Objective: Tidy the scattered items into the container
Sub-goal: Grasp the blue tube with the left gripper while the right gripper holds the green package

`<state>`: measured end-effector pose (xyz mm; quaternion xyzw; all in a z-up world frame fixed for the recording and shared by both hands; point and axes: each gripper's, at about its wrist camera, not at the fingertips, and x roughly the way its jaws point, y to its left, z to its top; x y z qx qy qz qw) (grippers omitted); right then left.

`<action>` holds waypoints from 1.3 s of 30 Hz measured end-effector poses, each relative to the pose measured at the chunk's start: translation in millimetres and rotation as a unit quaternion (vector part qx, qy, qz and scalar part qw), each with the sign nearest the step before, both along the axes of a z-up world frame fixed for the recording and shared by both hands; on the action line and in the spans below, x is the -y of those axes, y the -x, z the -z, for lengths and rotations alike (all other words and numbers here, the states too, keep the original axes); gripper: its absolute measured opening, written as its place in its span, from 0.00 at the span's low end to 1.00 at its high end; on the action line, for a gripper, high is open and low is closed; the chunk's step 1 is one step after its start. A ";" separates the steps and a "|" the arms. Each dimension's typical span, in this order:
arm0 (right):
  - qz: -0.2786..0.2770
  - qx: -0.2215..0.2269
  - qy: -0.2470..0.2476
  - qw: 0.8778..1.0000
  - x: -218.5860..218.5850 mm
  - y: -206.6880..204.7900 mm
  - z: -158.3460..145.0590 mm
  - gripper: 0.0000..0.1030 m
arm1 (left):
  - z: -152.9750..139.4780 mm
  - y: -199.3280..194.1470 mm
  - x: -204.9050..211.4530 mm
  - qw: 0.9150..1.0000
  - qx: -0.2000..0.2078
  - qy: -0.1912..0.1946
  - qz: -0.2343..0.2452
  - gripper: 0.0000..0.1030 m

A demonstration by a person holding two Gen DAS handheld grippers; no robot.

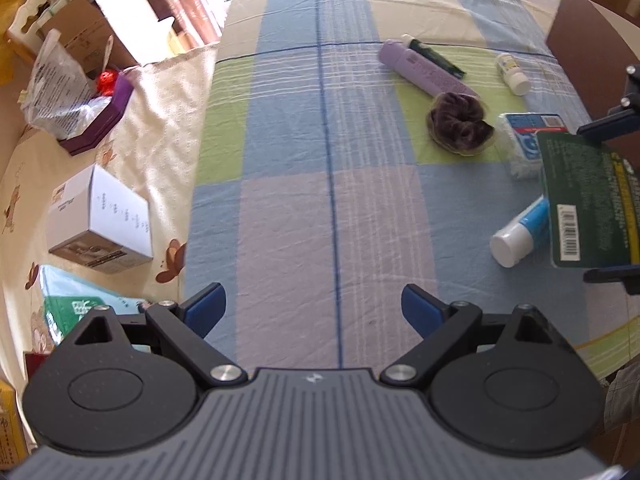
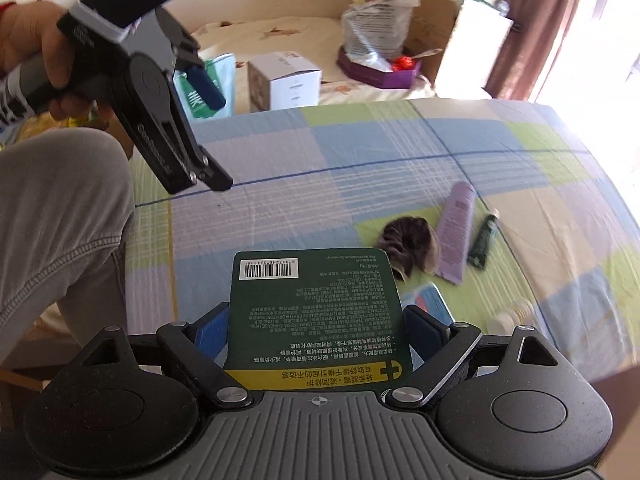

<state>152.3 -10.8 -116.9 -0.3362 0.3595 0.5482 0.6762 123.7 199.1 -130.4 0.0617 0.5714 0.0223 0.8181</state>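
A bed-like surface under a checked sheet [image 1: 328, 200] of blue, green and lilac fills both views, with boxes and bags on a cream blanket beyond it. The right gripper [image 2: 318, 324] has its fingers closed on a flat dark green card packet [image 2: 316, 300] — barcode and printed text facing the camera — and holds it lifted above the sheet. The left gripper [image 1: 314, 304] hangs over bare cloth, fingers spread wide and holding nothing. The step in hand looks like carrying the packet off to the container, yet no container is clearly in view, so the next move calls for finding it and bringing the packet over its opening before letting go. Scattered on the sheet remain a dark scrunchie [image 1: 460, 124], a lilac tube [image 1: 424, 70], a thin dark tube [image 1: 434, 55], a small white bottle [image 1: 514, 74], a tissue pack [image 1: 520, 144] and a blue-and-white tube [image 1: 520, 232] — most of the tidying seems left to do
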 end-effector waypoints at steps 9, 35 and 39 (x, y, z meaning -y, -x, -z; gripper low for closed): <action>0.098 -0.028 -0.009 0.995 60.6 14.4 -14.8 0.89 | 6.9 -6.6 53.2 0.995 0.022 0.039 0.094 0.84; 0.261 -0.051 -0.042 0.963 154.0 3.2 -22.5 0.89 | 37.5 -31.8 136.7 0.948 0.006 0.054 0.314 0.27; 0.268 -0.052 -0.052 0.961 158.9 4.1 -26.5 0.89 | 19.7 -29.1 125.7 0.958 0.019 0.076 0.277 0.25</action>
